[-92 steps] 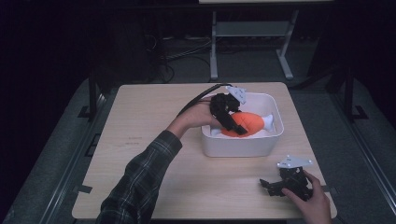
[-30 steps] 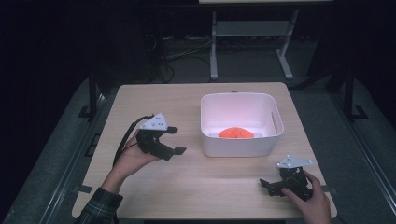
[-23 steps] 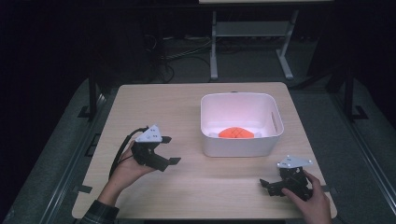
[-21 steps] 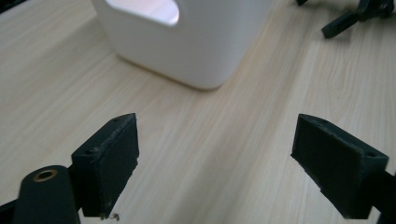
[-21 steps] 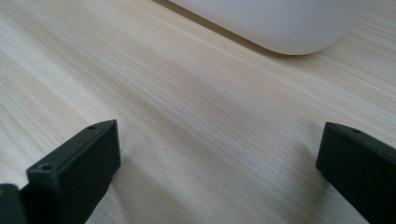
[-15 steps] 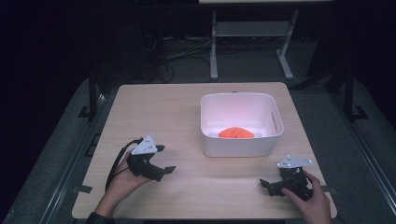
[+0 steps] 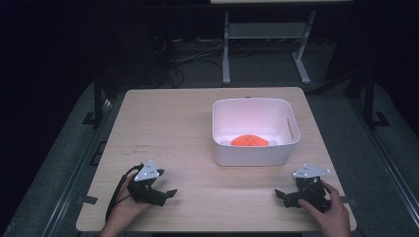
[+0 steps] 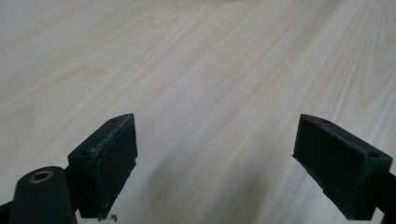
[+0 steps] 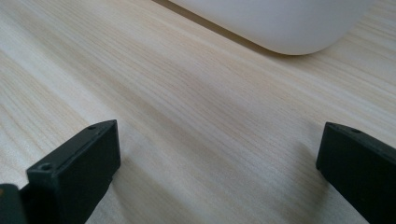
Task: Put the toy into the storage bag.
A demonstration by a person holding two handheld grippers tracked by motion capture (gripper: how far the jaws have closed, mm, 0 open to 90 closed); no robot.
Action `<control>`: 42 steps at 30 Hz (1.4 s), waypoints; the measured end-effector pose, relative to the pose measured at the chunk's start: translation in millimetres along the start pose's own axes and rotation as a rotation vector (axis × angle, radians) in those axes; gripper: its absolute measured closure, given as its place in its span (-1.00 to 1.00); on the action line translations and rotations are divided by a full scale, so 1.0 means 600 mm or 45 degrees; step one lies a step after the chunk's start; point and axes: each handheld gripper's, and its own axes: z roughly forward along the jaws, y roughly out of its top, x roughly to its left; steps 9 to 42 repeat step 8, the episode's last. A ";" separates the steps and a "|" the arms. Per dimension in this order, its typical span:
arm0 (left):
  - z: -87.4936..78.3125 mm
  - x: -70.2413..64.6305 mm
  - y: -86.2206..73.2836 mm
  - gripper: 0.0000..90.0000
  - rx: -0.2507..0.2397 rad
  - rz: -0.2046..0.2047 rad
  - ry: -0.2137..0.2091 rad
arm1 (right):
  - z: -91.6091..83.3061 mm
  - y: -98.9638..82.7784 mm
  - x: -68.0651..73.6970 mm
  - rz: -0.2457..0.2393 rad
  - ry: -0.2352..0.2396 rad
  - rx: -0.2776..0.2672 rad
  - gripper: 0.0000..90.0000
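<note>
A white plastic bin (image 7: 249, 154) stands on the right half of the wooden table (image 7: 173, 128). An orange plush toy (image 7: 249, 140) lies inside it, mostly hidden by the front wall. My left gripper (image 7: 165, 193) rests low at the table's front left, held by a hand, open and empty. In the left gripper view its jaws stand wide apart over bare wood (image 8: 219, 93). My right gripper (image 7: 282, 196) sits at the front right, open and empty, a short way in front of the bin. The bin's rounded bottom corner (image 9: 285, 23) fills the top of the right gripper view.
Dark floor surrounds the table, with a white metal stand (image 7: 267, 29) and cables (image 7: 192, 54) behind it. A black cable (image 7: 117, 190) loops from the left gripper near the table's front edge. The table's left and middle are bare wood.
The left gripper let go of the orange toy in the bin, drew back across the table toward the front left and now rests there open. The right gripper stayed still.
</note>
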 end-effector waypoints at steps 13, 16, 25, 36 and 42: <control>0.006 0.003 -0.011 -0.72 0.023 -0.019 0.011 | 0.000 0.000 0.000 0.000 0.000 0.000 -1.00; 0.006 0.003 -0.011 -0.72 0.023 -0.019 0.011 | 0.000 0.000 0.000 0.000 0.000 0.000 -1.00; 0.006 0.003 -0.011 -0.72 0.023 -0.019 0.011 | 0.000 0.000 0.000 0.000 0.000 0.000 -1.00; 0.006 0.003 -0.011 -0.72 0.023 -0.019 0.011 | 0.000 0.000 0.000 0.000 0.000 0.000 -1.00; 0.006 0.003 -0.011 -0.72 0.023 -0.019 0.011 | 0.000 0.000 0.000 0.000 0.000 0.000 -1.00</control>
